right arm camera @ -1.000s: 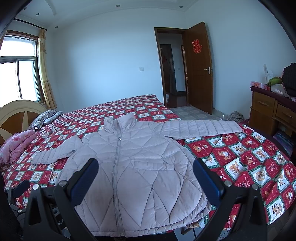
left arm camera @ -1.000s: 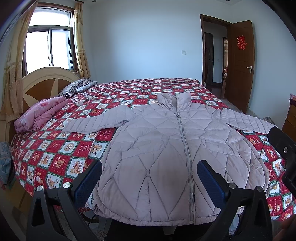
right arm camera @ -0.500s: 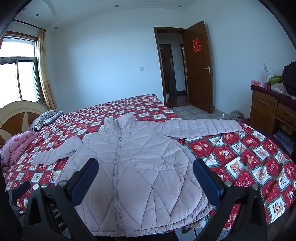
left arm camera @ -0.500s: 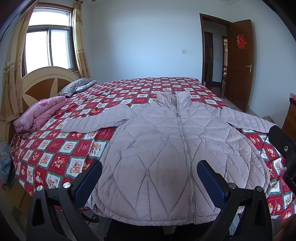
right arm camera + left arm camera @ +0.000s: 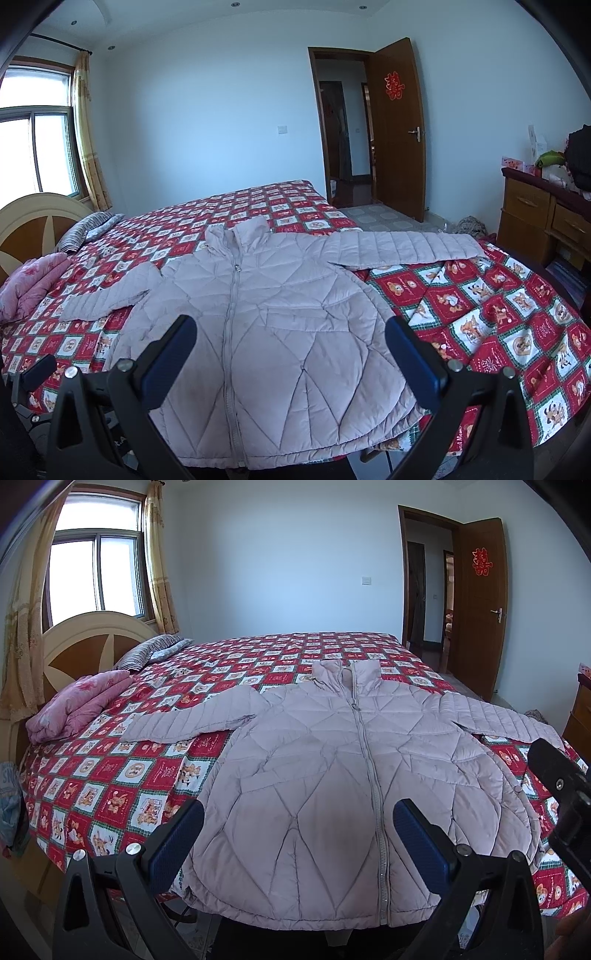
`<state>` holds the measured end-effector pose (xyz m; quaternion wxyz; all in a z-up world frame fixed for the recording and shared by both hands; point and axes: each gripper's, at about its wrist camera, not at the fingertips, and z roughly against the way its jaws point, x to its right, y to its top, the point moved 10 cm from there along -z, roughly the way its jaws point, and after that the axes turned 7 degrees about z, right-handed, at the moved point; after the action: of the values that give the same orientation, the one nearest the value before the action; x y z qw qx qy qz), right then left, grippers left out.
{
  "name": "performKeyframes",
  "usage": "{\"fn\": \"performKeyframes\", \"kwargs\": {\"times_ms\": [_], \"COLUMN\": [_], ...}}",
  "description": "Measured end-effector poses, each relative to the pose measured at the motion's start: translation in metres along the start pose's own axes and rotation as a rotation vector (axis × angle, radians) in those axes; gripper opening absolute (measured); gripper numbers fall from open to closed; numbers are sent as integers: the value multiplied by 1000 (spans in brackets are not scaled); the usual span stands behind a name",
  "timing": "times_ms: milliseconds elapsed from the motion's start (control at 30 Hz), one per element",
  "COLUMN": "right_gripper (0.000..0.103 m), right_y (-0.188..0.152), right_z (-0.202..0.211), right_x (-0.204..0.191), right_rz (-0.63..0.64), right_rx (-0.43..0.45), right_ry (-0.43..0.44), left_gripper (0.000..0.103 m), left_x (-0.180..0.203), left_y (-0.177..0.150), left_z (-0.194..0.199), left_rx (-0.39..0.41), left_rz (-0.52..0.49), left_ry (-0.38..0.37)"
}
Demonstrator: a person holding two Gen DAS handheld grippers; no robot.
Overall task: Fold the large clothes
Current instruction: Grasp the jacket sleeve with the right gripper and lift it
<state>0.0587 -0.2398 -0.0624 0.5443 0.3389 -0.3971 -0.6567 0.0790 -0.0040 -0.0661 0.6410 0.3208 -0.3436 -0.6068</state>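
Although the open brown door (image 5: 397,125) carries a red paper-cut emblem (image 5: 393,86), its character is too small to read with certainty, and the writing in the squares of the red patterned bedspread (image 5: 491,314) cannot be made out either. The pale quilted jacket (image 5: 332,775) lies flat on that bedspread, zipped, collar toward the far side, both sleeves stretched out sideways (its hem hangs just over the near edge of the bed, so the lowest strip is hard to see). The left gripper (image 5: 295,842) hovers above the hem with its blue-padded fingers (image 5: 177,838) spread wide, touching nothing. The right gripper (image 5: 288,354) is likewise spread apart over the jacket's lower half, holding nothing. A folded pink quilt (image 5: 77,705) and a striped pillow (image 5: 151,651) sit by the headboard (image 5: 81,646). The dresser (image 5: 546,218) is cut off at the frame's edge, and the items on top of it are too blurred to identify.
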Motion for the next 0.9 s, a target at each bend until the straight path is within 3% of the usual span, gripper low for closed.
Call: {"fn": "performKeyframes", "kwargs": {"times_ms": [100,267,433,533,700,767,900], "right_gripper": [103,103,103,103,102,90,83], "right_y": [-11,-47,-55,-37,-5,-1,-4], "right_z": [-17,-65,-90,-109,-141,-157,-180], "right_x": [0,2,42,99,213,274,367], "right_rz": [3,-24,-135,-229,-445,-613,-790], "right_rx": [-47,-222,-272,-253,-187,-148,-116], "right_ry": [1,68,73,45,-35,-73,-223], "left_gripper": [102,102,102,102,102,102,102], "left_x": [2,7,-11,-32,-51,-61,-78], "left_y": [-9,-29,-16,9,57,73,85], "left_z": [-15,-51,-94,-130,-184,-209,-250], "left_rx": [-45,-151,-182,-166,-125,-101,-88], "left_rz": [13,13,73,115,137,139,162], "left_ry": [-41,-108,-108,-56,-34,-10,33]}}
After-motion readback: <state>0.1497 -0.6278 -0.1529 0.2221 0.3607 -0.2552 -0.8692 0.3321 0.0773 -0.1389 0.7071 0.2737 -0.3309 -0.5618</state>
